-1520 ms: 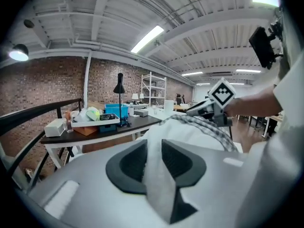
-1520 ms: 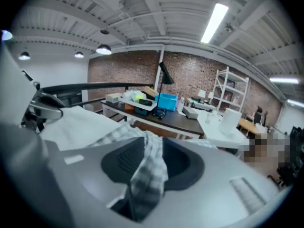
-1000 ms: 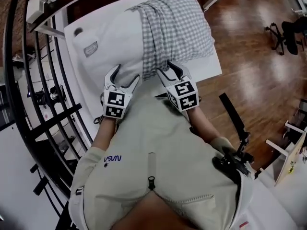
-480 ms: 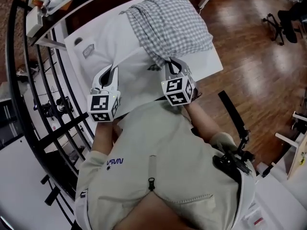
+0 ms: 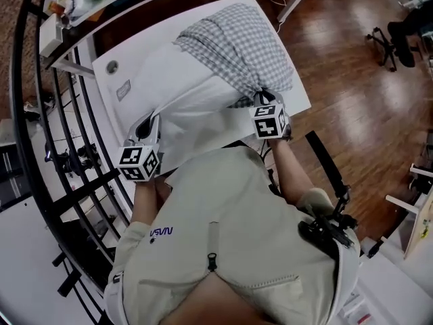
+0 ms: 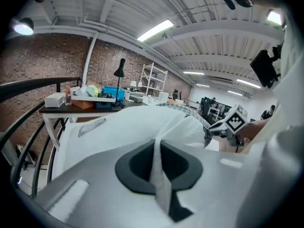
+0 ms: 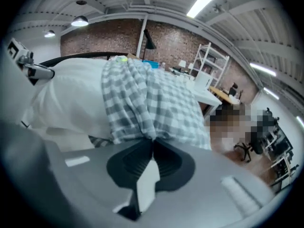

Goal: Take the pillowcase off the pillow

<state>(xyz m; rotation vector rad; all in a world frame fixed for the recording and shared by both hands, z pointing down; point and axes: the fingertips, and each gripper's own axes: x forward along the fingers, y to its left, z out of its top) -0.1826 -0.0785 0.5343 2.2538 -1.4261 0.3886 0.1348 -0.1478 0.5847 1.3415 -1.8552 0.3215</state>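
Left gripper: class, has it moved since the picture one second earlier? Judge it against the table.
Yes. The left gripper, shut on the pillow, has moved leftward in the head view, toward the table's left edge.

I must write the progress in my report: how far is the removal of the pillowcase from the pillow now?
Done: the checked pillowcase is already off part of the white pillow, which lies bare. In hand: the left hand-held gripper is shut on the pillow's white fabric, the right hand-held gripper on the bunched pillowcase edge. Left: the pillow's far part is still inside the case.
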